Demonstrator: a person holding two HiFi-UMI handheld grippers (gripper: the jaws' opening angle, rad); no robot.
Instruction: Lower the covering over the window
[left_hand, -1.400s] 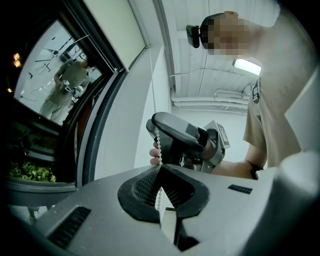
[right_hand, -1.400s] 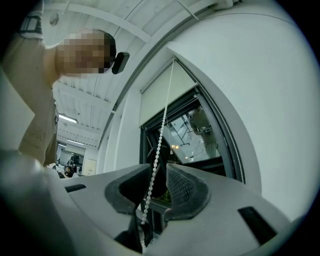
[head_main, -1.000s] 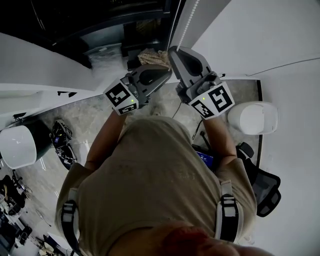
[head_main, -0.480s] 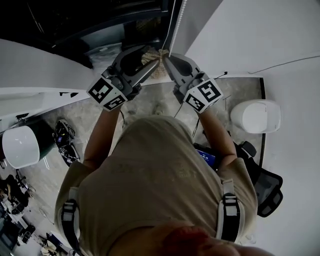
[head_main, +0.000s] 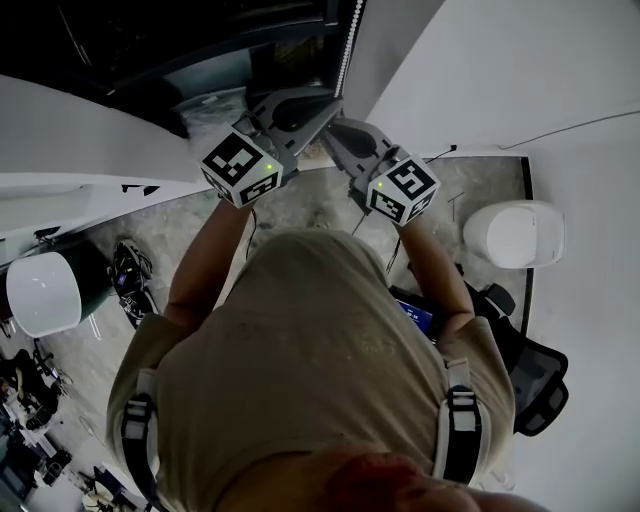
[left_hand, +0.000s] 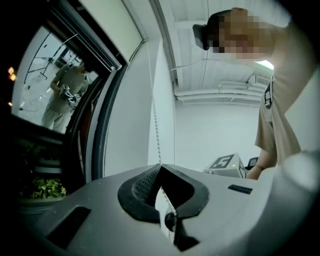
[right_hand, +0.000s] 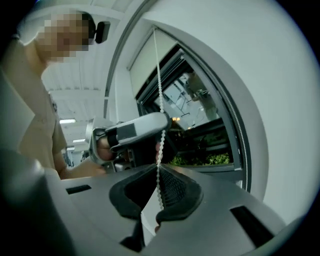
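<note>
Left claw (left_hand: 160, 169) just closed on bead chain (left_hand: 155, 127), right claw (right_hand: 159, 169) clamped below

A white bead chain (left_hand: 155, 131) is seen hanging straight down just beside the frame of the window (left_hand: 45, 85). It is pinched between the jaws of the left tongs (left_hand: 160, 169), which have just been closed on it. Lower down it is likewise clamped in the right tongs (right_hand: 159, 169). Only the top of the dark glass is covered by the pale blind (left_hand: 112, 25).
</note>
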